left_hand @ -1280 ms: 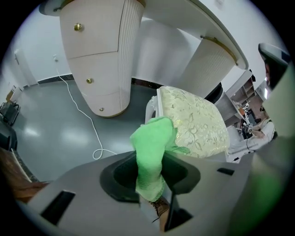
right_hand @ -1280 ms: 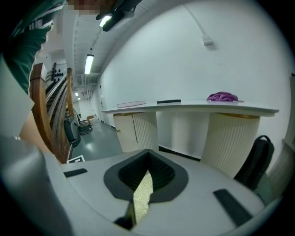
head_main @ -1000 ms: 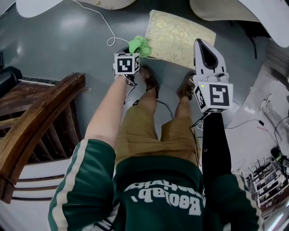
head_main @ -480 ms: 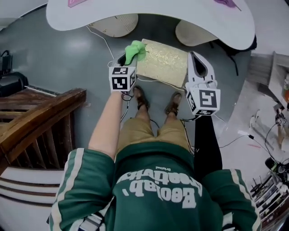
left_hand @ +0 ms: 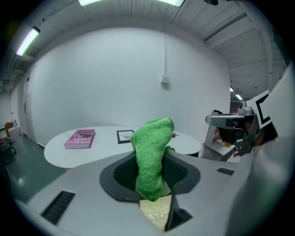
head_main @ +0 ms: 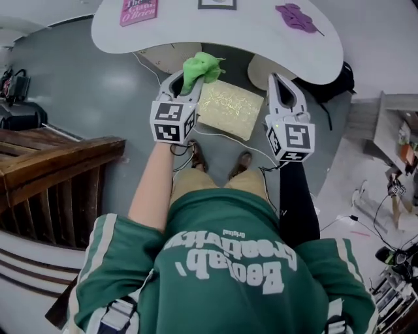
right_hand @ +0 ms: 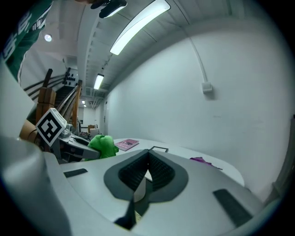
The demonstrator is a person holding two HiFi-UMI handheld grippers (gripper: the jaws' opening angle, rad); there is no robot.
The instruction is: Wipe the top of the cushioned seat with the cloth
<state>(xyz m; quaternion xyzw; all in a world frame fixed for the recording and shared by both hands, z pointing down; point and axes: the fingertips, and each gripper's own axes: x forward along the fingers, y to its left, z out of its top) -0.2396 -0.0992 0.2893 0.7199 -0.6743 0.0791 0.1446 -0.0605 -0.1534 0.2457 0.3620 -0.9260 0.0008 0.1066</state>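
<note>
The green cloth (head_main: pixel 201 67) (left_hand: pixel 150 152) sticks up out of my left gripper (head_main: pixel 185 83) (left_hand: pixel 151 177), which is shut on it. The cushioned seat (head_main: pixel 230 108), gold-patterned and square, stands on the floor far below, between the two grippers and in front of the person's feet. A sliver of the cushioned seat (left_hand: pixel 156 215) shows under the left jaws. My right gripper (head_main: pixel 275 82) (right_hand: pixel 146 167) is shut with nothing in it, held level with the left one to the seat's right. In the right gripper view the cloth (right_hand: pixel 102 145) shows at the left.
A white oval table (head_main: pixel 248 32) lies just beyond the seat, carrying a pink book (head_main: pixel 138 11), a small frame (head_main: pixel 217 4) and a purple object (head_main: pixel 297 16). Dark wooden furniture (head_main: pixel 59 163) stands at the left. Cables (head_main: pixel 366 215) trail on the grey floor at the right.
Both grippers have risen away from the seat, with the cloth still held in the left one. The seat now looks smaller and farther, and the white table has come into view.
</note>
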